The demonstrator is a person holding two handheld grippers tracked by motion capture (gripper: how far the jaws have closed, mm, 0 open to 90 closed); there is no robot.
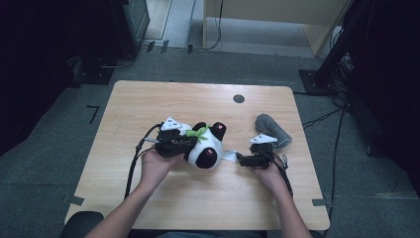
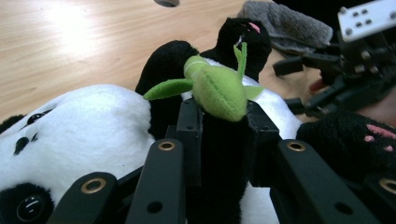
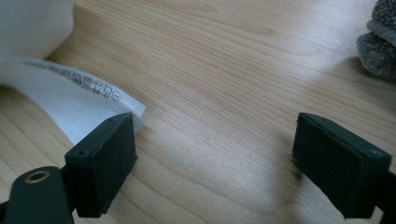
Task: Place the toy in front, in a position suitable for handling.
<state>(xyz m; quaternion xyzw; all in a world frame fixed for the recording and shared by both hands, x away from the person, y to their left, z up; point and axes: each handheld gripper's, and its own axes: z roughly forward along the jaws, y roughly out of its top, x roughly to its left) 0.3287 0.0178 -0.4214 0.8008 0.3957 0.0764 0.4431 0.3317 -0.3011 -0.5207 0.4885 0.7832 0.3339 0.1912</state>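
Note:
A black and white panda plush lies on the wooden table, near its middle. My left gripper is shut on the panda's black arm, just below a green felt leaf. The panda's white head sits left of the jaws in the left gripper view. My right gripper rests low on the table to the panda's right, open. Its left pad touches the end of the plush's white label; bare wood lies between the jaws.
A grey knitted cloth lies just beyond my right gripper, seen also as the grey cloth at the top right. A round cable hole sits near the table's far edge. Cables trail from both grippers toward the front.

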